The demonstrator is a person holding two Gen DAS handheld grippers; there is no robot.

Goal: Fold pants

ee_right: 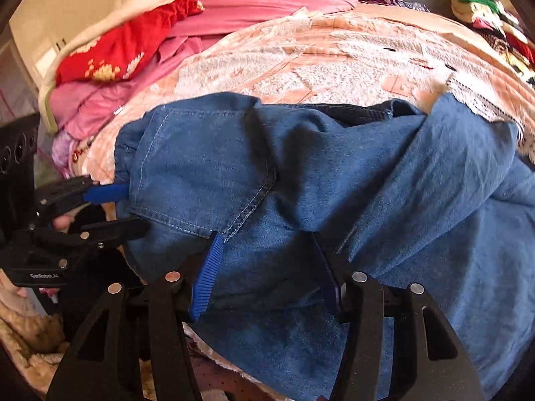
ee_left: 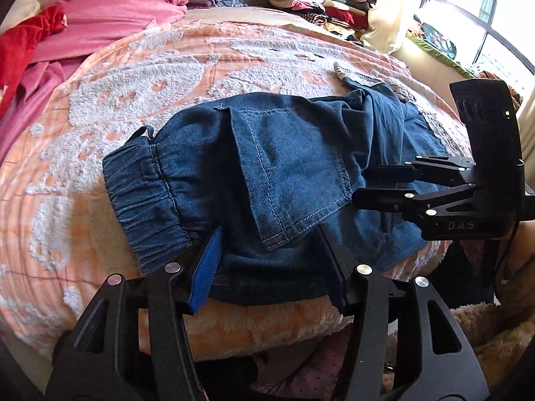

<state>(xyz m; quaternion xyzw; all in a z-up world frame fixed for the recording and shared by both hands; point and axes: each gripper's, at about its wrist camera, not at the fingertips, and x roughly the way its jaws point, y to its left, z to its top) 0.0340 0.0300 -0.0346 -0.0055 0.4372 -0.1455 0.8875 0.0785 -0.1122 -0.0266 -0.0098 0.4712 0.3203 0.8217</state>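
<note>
Pants [ee_left: 284,173] of blue denim lie bunched on the bed [ee_left: 140,77], near its front edge. Over that near edge of the pants the left tool [ee_left: 267,264] and the right tool [ee_right: 267,267] each stand partly spread, with denim between the fingers. Behind the pants, pink bedding [ee_left: 110,16] is heaped.

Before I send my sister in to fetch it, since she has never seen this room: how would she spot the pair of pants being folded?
Start at the bed with the peach and white bedspread. Near its front edge, clear of the pink and red bedding at the far left, lie the denim pants. They are the only blue denim there, with a gathered elastic waistband and a stitched pocket.
</note>
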